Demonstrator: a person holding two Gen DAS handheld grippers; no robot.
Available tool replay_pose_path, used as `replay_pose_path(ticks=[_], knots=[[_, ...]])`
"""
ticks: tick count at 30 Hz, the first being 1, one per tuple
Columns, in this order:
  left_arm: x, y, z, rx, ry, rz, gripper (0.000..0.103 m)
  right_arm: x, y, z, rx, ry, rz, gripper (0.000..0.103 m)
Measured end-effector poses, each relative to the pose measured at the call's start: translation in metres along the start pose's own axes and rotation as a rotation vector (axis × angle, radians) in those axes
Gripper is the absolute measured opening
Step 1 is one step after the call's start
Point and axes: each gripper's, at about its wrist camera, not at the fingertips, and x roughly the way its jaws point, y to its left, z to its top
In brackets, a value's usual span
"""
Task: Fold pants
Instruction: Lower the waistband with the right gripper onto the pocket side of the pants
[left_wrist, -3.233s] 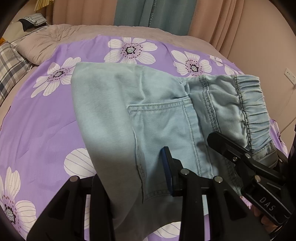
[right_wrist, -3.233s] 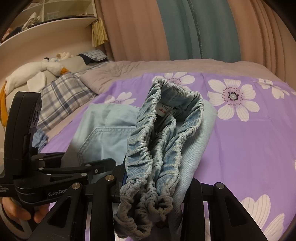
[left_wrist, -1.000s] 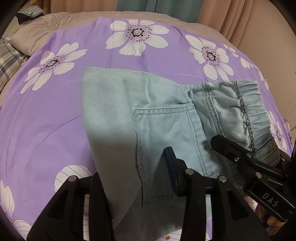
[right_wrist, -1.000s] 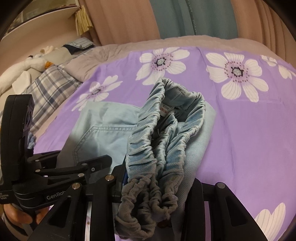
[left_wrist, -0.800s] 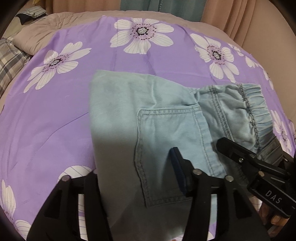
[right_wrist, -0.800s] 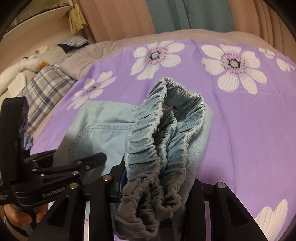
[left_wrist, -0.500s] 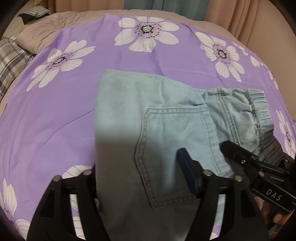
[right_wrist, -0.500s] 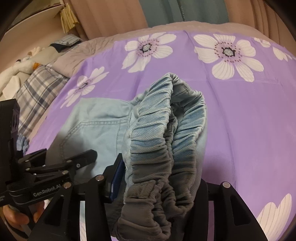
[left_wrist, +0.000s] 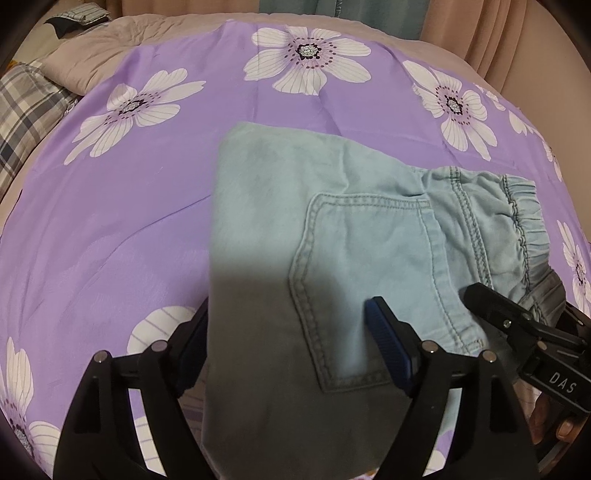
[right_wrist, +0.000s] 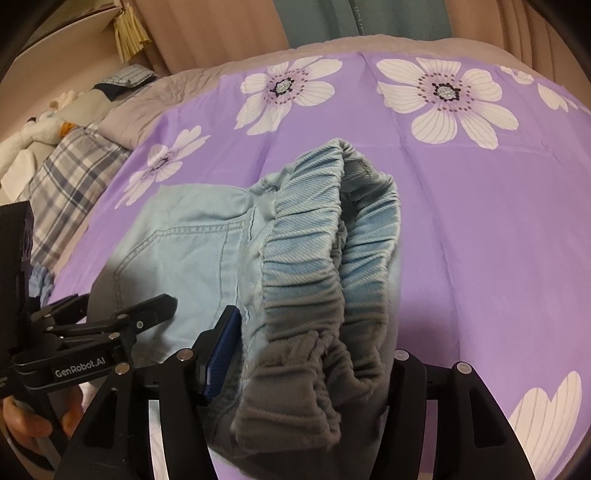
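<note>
Between right tongs (right_wrist: 306, 354), waistband (right_wrist: 328, 266); left view shows pocket (left_wrist: 369, 266).

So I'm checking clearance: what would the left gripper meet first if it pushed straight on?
Likely more of the pants lying between its fingers; beyond them, the purple bedspread.

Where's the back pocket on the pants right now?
In the left wrist view the back pocket faces up on the pants, right of centre, just ahead of the left tongs, with the elastic waistband to its right.
</note>
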Motion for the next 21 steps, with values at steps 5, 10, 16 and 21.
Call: replay_pose_path(ticks=[5,10,16,21], knots=[[-0.006,0.001,-0.007,-0.001,0.006,0.006,0.082,-0.006,-0.002,-0.004,0.007,0.003,-0.009,0.059],[-0.011,0.003,-0.015,0.004,0.01,0.007,0.082,-0.014,-0.003,-0.011,0.011,0.003,-0.019,0.06],[-0.018,0.005,-0.024,0.002,0.013,0.004,0.082,-0.023,-0.004,-0.015,0.006,0.0,-0.024,0.06],[-0.014,0.003,-0.03,0.003,0.015,0.007,0.081,-0.022,-0.002,-0.017,-0.005,0.004,-0.038,0.062]])
